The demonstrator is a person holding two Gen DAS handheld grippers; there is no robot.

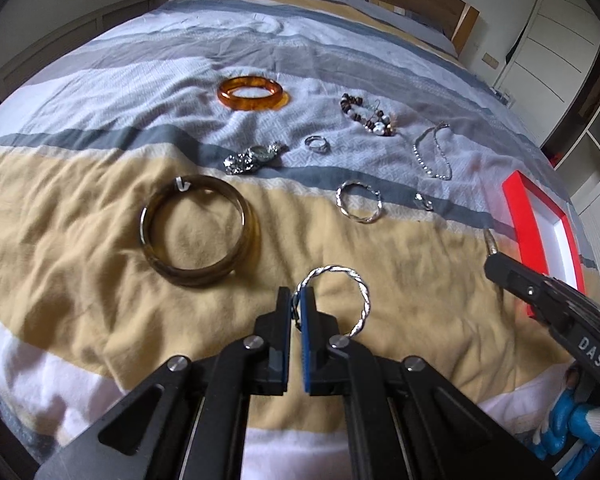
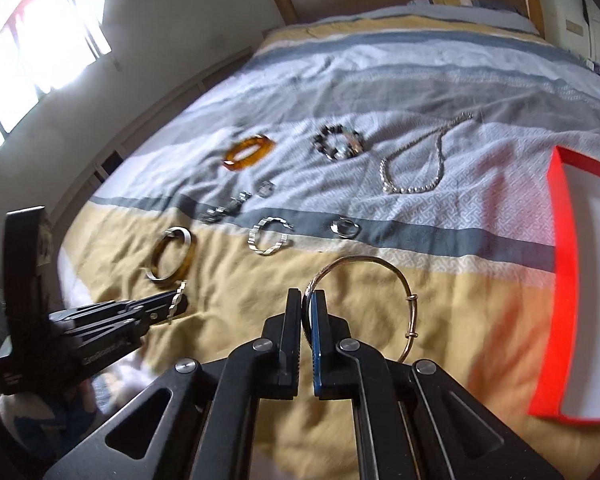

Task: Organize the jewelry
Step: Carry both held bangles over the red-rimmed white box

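The left gripper [image 1: 296, 294] is clenched on a twisted silver hoop [image 1: 350, 288], its jaws pressed nearly together on the hoop's left edge; the rest of the ring stands free toward 2 o'clock of the tips, above the yellow band of the striped bedspread [image 1: 80, 280].

The right gripper [image 2: 306, 296] is likewise clamped, pinching a thin gold bangle [image 2: 380, 264] at its left side, the loop arching to 2 o'clock with small sliding rings on its far side.

In the left wrist view, a dark brown bangle [image 1: 198, 232] lies on the bedspread at 10 o'clock of the left gripper. Beyond it, an amber bangle [image 1: 250, 94] at 11 o'clock, a silver watch [image 1: 254, 158], a small ring [image 1: 317, 144], a beaded bracelet [image 1: 366, 114], a silver chain necklace [image 1: 432, 152], a second twisted hoop [image 1: 358, 202] at 12 o'clock and another small ring [image 1: 424, 201].

A red-rimmed tray [image 1: 526, 224] with a white interior sits at 3 o'clock, near the bed's edge.
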